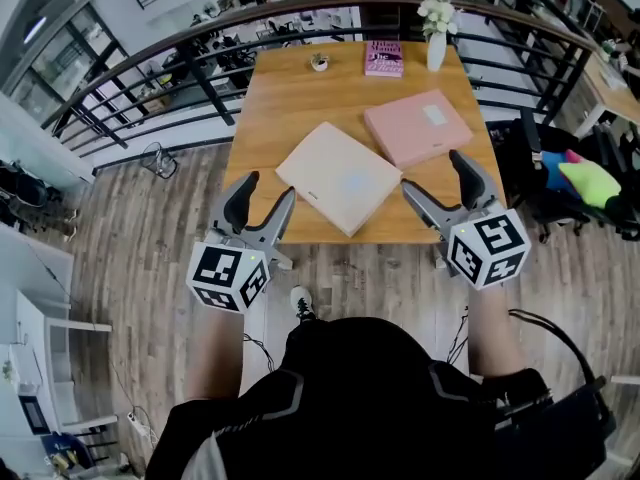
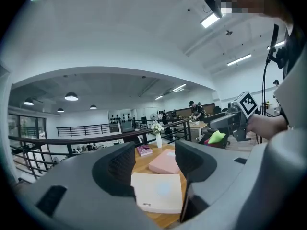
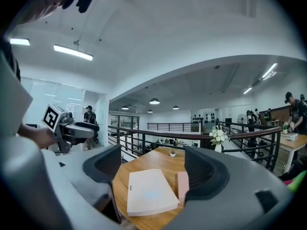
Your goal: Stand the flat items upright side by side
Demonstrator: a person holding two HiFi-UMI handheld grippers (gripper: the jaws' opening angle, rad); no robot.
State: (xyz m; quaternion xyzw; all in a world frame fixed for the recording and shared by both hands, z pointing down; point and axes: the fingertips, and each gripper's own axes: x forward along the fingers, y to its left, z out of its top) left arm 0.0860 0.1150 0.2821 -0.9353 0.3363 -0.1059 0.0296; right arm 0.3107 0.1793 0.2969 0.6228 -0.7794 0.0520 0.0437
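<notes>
A cream flat box (image 1: pixel 338 176) lies flat near the front edge of the wooden table (image 1: pixel 290 98); it also shows in the left gripper view (image 2: pixel 158 191) and the right gripper view (image 3: pixel 149 191). A pink flat box (image 1: pixel 417 126) lies flat behind it to the right (image 2: pixel 165 162) (image 3: pixel 183 187). A small pink book (image 1: pixel 384 58) lies at the far edge. My left gripper (image 1: pixel 268 200) is open, short of the table's front edge on the left. My right gripper (image 1: pixel 438 178) is open at the front right corner. Nothing sits between either pair of jaws.
A white vase of flowers (image 1: pixel 437 30) stands at the far right of the table and a small pot (image 1: pixel 320 62) at the far middle. A curved black railing (image 1: pixel 200 63) runs behind the table. A chair with bright bags (image 1: pixel 585 180) stands to the right.
</notes>
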